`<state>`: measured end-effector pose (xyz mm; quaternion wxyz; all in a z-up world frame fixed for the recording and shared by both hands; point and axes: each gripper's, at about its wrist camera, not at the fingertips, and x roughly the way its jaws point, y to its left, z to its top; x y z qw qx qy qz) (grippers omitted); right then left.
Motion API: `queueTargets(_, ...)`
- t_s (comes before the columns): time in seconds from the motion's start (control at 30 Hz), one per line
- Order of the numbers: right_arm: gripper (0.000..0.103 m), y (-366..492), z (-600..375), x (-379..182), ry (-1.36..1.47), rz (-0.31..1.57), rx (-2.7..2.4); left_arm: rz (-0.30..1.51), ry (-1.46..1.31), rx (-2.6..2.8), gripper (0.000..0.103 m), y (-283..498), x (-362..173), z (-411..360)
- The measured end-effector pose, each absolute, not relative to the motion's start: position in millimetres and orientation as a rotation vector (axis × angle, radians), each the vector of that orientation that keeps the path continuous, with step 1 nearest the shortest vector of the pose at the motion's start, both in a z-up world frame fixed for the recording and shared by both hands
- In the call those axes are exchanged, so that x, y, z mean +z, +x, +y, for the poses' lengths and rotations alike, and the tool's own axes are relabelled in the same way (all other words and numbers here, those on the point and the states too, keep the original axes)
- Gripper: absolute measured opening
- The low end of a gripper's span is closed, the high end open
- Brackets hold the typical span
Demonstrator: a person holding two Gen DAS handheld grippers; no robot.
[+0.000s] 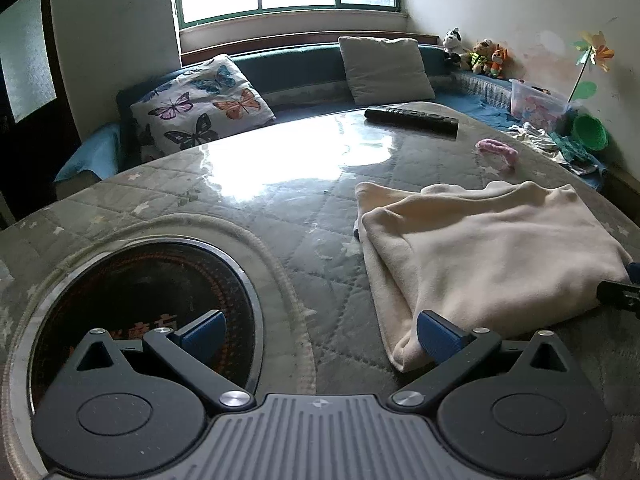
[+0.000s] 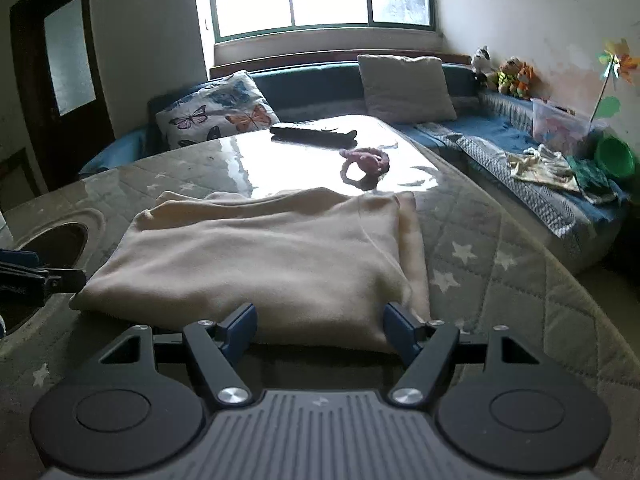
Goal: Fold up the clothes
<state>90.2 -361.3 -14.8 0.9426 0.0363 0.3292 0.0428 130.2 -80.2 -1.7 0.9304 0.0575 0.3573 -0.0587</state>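
A cream garment (image 1: 492, 252) lies folded into a thick rectangle on the quilted, glass-topped table (image 1: 280, 216). It also shows in the right wrist view (image 2: 260, 256). My left gripper (image 1: 320, 338) is open and empty, low over the table at the garment's near left corner; its right finger (image 1: 440, 340) touches the cloth edge. My right gripper (image 2: 320, 330) is open and empty, its fingers spread at the garment's near edge. The left gripper's fingertips (image 2: 44, 276) appear at the far left of the right wrist view.
A round black heater plate (image 1: 140, 312) is set into the table on the left. A black remote (image 1: 412, 118) and a pink hair tie (image 1: 498, 150) lie farther back. Sofa cushions (image 1: 200, 104), plush toys (image 1: 484, 56), a plastic box (image 1: 536, 100) and loose clothes (image 2: 552, 168) are behind.
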Motion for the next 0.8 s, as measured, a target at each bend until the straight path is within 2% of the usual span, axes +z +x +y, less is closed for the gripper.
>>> queueTargets(0.6,0.076,65.5,-350.0,-14.5,0.096,0.670,0.116,0.745,0.136,-0.129,0.103,103.3,-3.3,-86.5)
queueTargets(0.8,0.083,57.2,-343.8,-15.4,0.097,0.677,0.136,0.746,0.149,-0.125,0.103,94.0,-3.4,-89.6)
